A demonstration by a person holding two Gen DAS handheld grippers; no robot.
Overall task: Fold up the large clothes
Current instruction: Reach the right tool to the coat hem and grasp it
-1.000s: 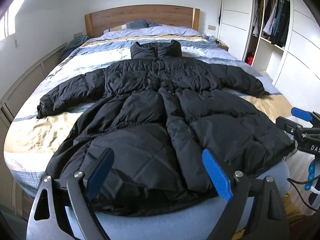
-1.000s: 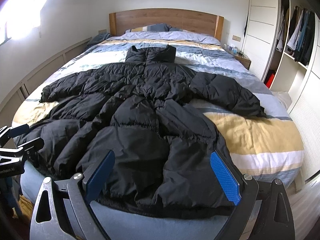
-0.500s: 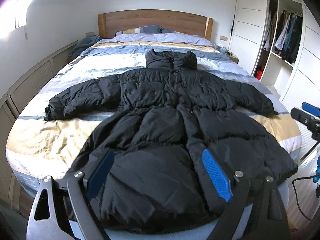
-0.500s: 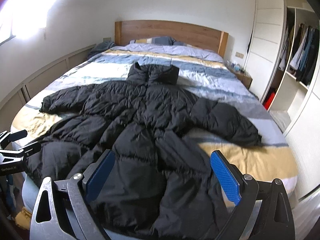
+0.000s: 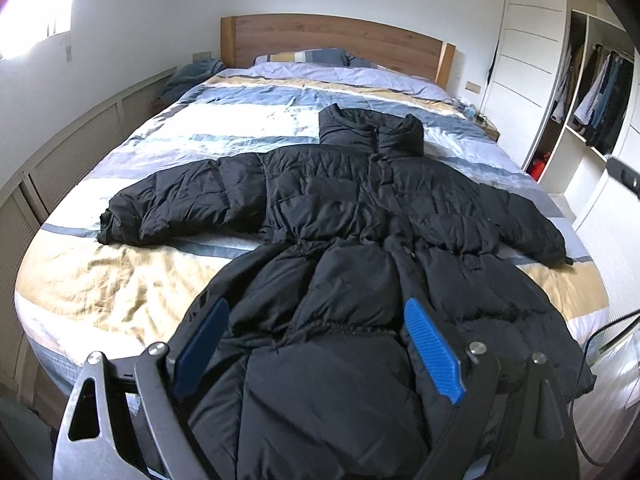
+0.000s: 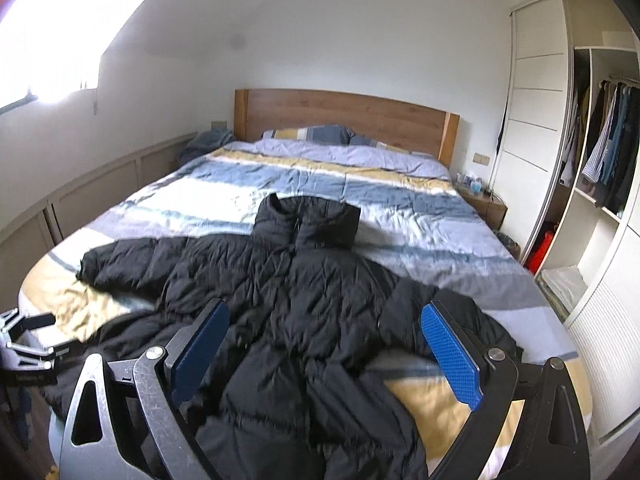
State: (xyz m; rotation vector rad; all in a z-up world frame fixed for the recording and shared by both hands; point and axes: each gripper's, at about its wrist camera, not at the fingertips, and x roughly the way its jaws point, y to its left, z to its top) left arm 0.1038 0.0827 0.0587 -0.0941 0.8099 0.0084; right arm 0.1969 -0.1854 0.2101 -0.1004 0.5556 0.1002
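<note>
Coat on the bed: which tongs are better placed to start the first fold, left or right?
Probably left. The left tongs are open, low over the coat hem, with fabric showing between the pads. The right tongs, also open, seem higher and further back, pointing at the coat's middle.

Black puffer coat (image 5: 360,240) spread flat on striped bed (image 5: 120,288), collar toward wooden headboard (image 5: 332,40), left gripper (image 5: 316,344) wide open above hem, holding nothing

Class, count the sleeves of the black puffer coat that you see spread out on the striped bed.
2. One sleeve of the black quilted puffer coat reaches toward the window wall; the other sleeve reaches toward the wardrobe side of the striped bed.
</note>
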